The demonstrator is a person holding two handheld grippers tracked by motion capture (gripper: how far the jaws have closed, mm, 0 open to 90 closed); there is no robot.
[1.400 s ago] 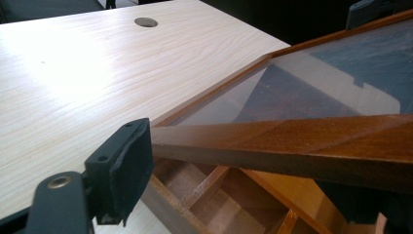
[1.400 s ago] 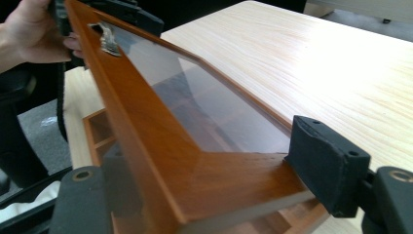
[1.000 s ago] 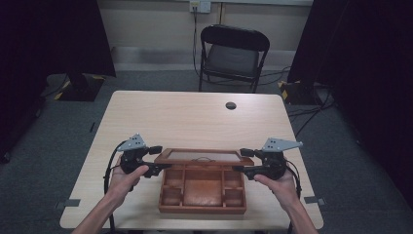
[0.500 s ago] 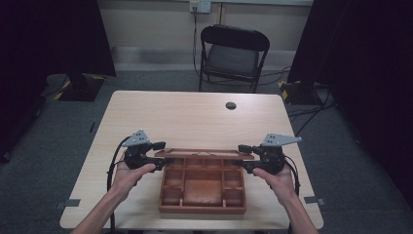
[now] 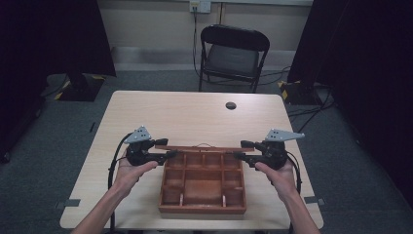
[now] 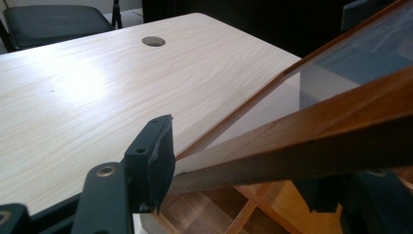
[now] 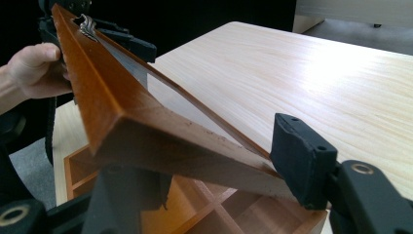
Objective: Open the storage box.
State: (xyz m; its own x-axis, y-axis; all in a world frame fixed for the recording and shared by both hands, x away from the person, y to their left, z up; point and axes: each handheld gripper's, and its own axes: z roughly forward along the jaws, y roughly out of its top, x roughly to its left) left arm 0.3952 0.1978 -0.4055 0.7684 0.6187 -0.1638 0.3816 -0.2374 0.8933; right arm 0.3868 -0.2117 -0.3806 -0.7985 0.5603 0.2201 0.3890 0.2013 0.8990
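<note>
A brown wooden box point(image 5: 202, 209) with several open compartments sits on the near half of the table. Its glass-paned lid point(image 5: 204, 148) stands swung up over the back edge, seen edge-on from above. My left gripper point(image 5: 168, 148) holds the lid's left end and my right gripper point(image 5: 239, 149) the right end. Both pairs of jaws have just been closing with the lid's frame between them. In the left gripper view the lid's rail point(image 6: 311, 131) spans my left gripper point(image 6: 234, 175). In the right gripper view the lid's corner point(image 7: 122, 117) lies inside my right gripper point(image 7: 216, 178), whose pads touch it.
The light wooden table point(image 5: 185, 117) has a round cable hole point(image 5: 231, 105) toward its far side. A black folding chair point(image 5: 233, 53) stands behind the table. Grey carpet surrounds it, with dark curtains at both sides.
The lid has swung further up, from a tilted panel over the box to nearly edge-on at its back. Both hands stayed about where they were.
</note>
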